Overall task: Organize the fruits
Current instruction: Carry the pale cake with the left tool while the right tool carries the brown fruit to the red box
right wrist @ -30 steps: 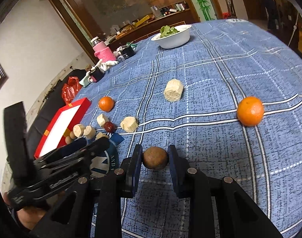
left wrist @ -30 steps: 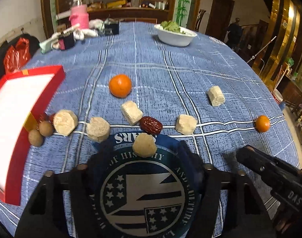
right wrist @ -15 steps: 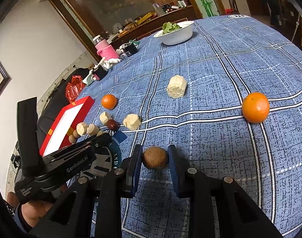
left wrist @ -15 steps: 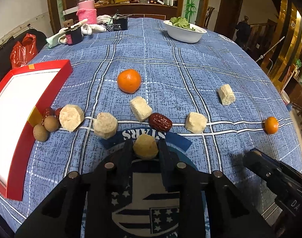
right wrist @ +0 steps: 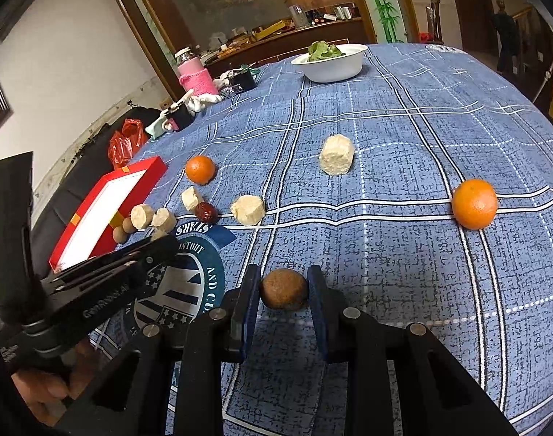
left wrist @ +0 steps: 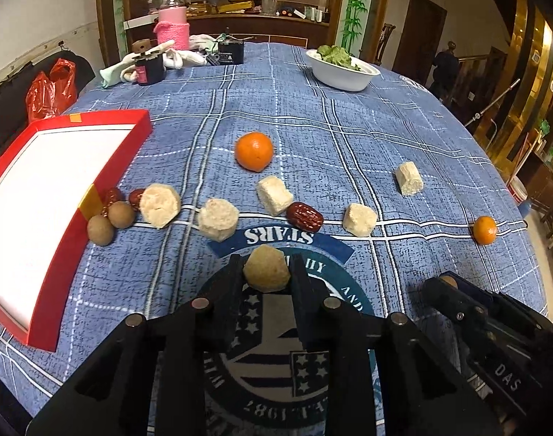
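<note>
My left gripper (left wrist: pixel 266 259) is shut on a pale tan chunk (left wrist: pixel 266 272) over the round printed emblem of the blue tablecloth (left wrist: pixel 349 127). My right gripper (right wrist: pixel 283 279) is shut on a round brown fruit (right wrist: pixel 284 290) close to the cloth. A big orange (left wrist: pixel 253 151), a red date (left wrist: pixel 304 215) and several pale chunks, one of them (left wrist: pixel 274 195), lie beyond the left gripper. Two brown fruits (left wrist: pixel 111 221) and a pale chunk (left wrist: pixel 159 204) sit beside the red box (left wrist: pixel 138 134). A second orange (right wrist: pixel 474 208) lies to the right of my right gripper.
The red box with a white inside stands at the table's left edge. A white bowl (left wrist: pixel 343 72) of greens, a pink jar (left wrist: pixel 173 29) and small clutter stand at the far side. The right gripper's body (left wrist: pixel 476 319) shows at the lower right of the left wrist view.
My left gripper's jaws went from wide apart to shut on the pale tan chunk, and the hand shifted slightly. The right gripper kept its hold on the brown fruit.
</note>
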The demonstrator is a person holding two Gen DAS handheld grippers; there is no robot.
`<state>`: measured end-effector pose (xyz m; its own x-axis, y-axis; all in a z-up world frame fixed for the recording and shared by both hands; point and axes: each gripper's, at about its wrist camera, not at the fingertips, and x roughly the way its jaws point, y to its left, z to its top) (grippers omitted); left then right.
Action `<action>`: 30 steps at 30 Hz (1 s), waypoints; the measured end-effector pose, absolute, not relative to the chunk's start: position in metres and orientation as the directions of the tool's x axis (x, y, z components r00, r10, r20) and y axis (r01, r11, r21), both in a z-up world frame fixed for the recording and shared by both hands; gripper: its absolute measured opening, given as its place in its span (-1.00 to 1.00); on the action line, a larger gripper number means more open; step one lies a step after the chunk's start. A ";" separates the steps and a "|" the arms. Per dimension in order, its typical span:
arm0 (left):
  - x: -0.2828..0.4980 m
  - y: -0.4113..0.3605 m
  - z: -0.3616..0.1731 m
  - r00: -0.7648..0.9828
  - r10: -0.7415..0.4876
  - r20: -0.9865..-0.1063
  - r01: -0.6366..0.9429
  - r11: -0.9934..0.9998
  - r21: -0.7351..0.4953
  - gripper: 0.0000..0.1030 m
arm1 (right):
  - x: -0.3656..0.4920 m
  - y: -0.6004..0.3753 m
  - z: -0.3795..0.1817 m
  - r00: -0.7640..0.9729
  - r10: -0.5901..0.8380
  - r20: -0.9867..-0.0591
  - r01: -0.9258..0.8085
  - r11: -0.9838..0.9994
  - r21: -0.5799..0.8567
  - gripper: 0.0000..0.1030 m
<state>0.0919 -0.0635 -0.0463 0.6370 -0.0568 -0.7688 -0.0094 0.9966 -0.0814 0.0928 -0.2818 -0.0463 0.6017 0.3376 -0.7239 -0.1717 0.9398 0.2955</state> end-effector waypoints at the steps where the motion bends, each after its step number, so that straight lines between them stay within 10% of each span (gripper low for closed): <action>1: 0.091 -0.062 -0.046 0.638 -0.056 -0.768 -0.012 0.997 -0.083 -0.56 | 0.093 -0.283 -0.047 0.601 0.338 -0.725 -0.171 0.940 0.296 -0.48; 30: 0.051 0.079 -0.013 0.714 0.104 -0.692 -0.324 0.926 -0.195 -0.55 | 0.114 -0.164 0.007 0.642 0.387 -0.661 -0.400 0.906 0.142 -0.48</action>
<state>0.0511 0.0792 -0.0130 0.7140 0.1038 -0.6924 -0.3241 0.9257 -0.1953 0.1138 -0.1636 0.0066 0.6425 0.3874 -0.6612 -0.3996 0.9056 0.1423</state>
